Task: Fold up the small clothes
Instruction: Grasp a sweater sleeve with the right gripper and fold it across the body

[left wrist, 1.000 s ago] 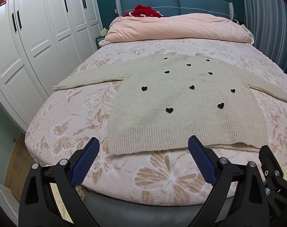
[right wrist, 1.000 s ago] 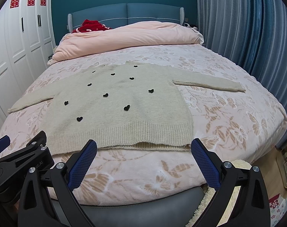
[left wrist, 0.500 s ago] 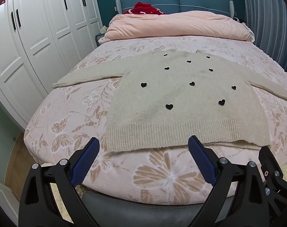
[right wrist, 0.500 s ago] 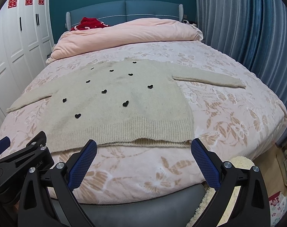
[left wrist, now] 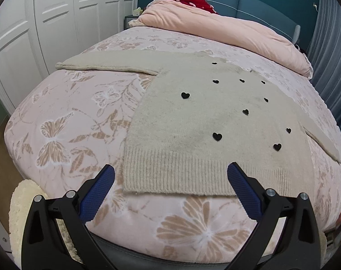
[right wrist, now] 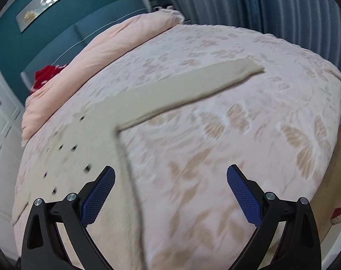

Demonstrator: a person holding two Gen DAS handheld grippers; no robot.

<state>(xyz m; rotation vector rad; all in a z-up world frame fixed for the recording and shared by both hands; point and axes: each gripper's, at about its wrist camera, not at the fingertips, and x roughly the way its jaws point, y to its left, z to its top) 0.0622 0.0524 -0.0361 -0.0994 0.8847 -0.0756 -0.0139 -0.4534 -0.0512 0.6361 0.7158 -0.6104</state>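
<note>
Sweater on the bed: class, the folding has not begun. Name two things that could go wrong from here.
1. The sweater hem lies near the bed foot edge; a pull toward it might drag the hem over the edge.
2. Both sleeves are spread far apart. The left hand-held gripper, jaws opening with nothing between them, and the empty right hand-held gripper may fold them unevenly.

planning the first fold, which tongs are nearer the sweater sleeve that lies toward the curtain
Right. The right tongs hover near that sleeve; the left tongs, jaws opening, hang over the hem's opposite corner.
</note>
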